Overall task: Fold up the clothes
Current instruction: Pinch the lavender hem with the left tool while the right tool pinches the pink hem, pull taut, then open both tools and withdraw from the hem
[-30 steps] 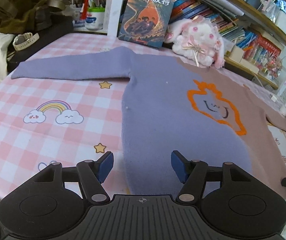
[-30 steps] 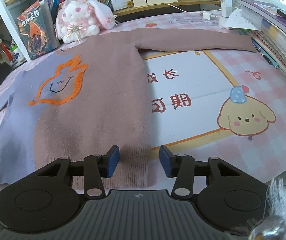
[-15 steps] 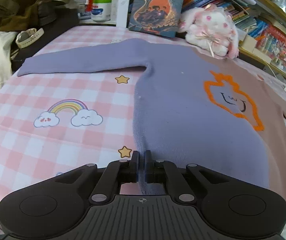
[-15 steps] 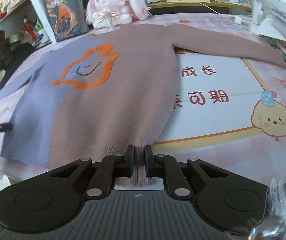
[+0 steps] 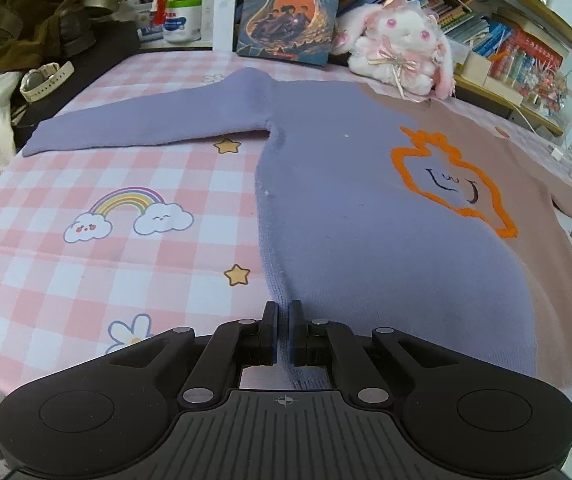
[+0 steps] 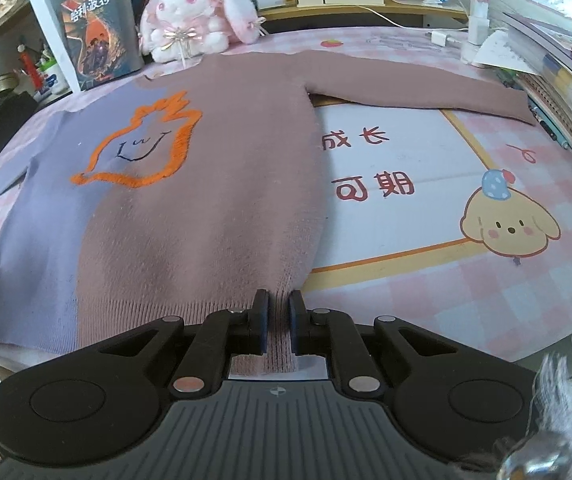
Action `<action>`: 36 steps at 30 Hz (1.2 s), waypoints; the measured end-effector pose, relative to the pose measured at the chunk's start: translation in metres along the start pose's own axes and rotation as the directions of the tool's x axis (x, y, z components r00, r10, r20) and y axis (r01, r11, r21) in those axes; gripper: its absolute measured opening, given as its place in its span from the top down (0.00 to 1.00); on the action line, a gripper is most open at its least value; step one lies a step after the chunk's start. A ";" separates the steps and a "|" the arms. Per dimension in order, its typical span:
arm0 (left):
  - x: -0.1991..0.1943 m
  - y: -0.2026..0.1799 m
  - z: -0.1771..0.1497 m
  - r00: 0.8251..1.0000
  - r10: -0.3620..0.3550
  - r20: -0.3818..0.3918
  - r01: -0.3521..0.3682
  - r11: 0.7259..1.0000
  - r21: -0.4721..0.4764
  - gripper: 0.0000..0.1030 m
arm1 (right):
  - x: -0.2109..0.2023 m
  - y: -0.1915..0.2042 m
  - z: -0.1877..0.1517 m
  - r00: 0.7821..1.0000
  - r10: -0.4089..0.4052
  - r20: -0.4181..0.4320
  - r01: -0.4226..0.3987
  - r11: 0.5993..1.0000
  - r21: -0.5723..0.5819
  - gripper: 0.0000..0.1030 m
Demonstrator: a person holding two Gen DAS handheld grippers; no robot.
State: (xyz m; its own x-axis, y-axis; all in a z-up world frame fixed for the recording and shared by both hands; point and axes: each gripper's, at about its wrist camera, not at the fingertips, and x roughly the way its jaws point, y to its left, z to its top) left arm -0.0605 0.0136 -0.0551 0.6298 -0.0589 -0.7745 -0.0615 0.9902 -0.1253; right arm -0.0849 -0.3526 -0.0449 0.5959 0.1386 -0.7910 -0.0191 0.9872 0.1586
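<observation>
Two grips are set, one at each bottom corner of the sweater point(image 5: 365, 240), so I judge myself at the start of the first fold. My left gripper point(image 5: 283, 332) is clenched on the purple side of the hem, and my right gripper point(image 6: 278, 326) is clenched on the brown ribbed side of the same hem; in both wrist views the knit runs up between the fingertips. The sweater lies flat and face up on the tablecloth point(image 5: 86, 264), hem at the near edge, purple sleeve point(image 5: 146, 124) stretched out to one side and brown sleeve point(image 6: 417, 84) to the other, neck towards the plush rabbit point(image 6: 194, 20).

Next, I reckon, both corners need lifting together and carrying away from me towards the neck, level with each other so the hem lands square. The sleeves are not yet folded in, which may want doing first. The knit looks soft and a little fuzzy, so I expect it to sag between my two grips.

As for writing: the book point(image 5: 289, 4) propped at the back reads 哈利·波特. The tablecloth carries large red characters, upside down from my right wrist view, which I read as 成长 and 可期. The white jar's point(image 5: 182, 20) label is too small to make out.
</observation>
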 end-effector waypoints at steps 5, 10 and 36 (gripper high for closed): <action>0.000 -0.002 -0.001 1.000 0.018 0.009 -0.018 1.000 -0.012 0.92 | 0.000 -0.001 -0.001 1.000 0.000 0.003 0.000 1.000 -0.013 0.90; -0.020 -0.006 -0.001 0.997 0.034 0.066 -0.030 0.998 -0.052 0.88 | -0.007 -0.001 -0.002 1.000 -0.003 0.017 0.004 1.000 -0.023 0.77; -0.087 -0.079 -0.048 0.968 0.120 0.219 -0.119 0.993 -0.019 0.14 | -0.061 0.019 -0.019 0.970 -0.062 0.233 0.097 0.985 -0.142 0.01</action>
State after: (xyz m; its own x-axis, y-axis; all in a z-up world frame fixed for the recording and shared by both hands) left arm -0.1478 -0.0660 -0.0073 0.7722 0.0900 -0.6290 -0.1507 0.9876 -0.0436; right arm -0.1363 -0.3407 -0.0048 0.7665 0.0544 -0.6400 -0.0747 0.9972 -0.0047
